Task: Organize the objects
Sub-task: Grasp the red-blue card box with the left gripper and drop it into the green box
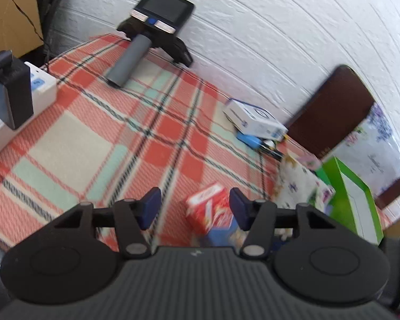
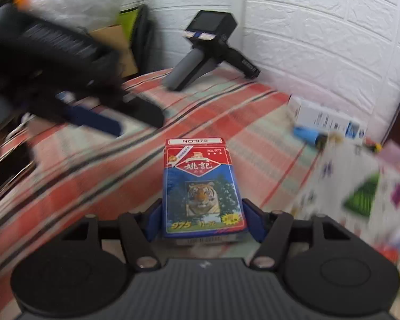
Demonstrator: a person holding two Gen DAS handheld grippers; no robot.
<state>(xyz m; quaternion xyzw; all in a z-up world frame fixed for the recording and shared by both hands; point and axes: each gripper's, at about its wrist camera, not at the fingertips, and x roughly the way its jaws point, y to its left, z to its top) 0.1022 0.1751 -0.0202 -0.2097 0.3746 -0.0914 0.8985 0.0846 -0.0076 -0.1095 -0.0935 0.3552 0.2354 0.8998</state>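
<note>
While our right gripper (image 2: 202,218) carries the card box (image 2: 203,186) clamped between its fingers (image 2: 153,220) above the plaid tabletop (image 2: 93,186), our left gripper (image 1: 194,205) hangs released and empty. We judge the carry underway; next we need a free spot near the white box (image 2: 328,121) by the far edge.

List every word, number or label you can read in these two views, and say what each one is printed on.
"NO.975": top flap of the playing-card box, held between the right gripper pads.
"No.975": small, upper right of the box front.
"姚記": red banner above the tiger picture.
"975": bottom left of the box front.
White carton, power strip, handheld device: print too blurred to read.
</note>
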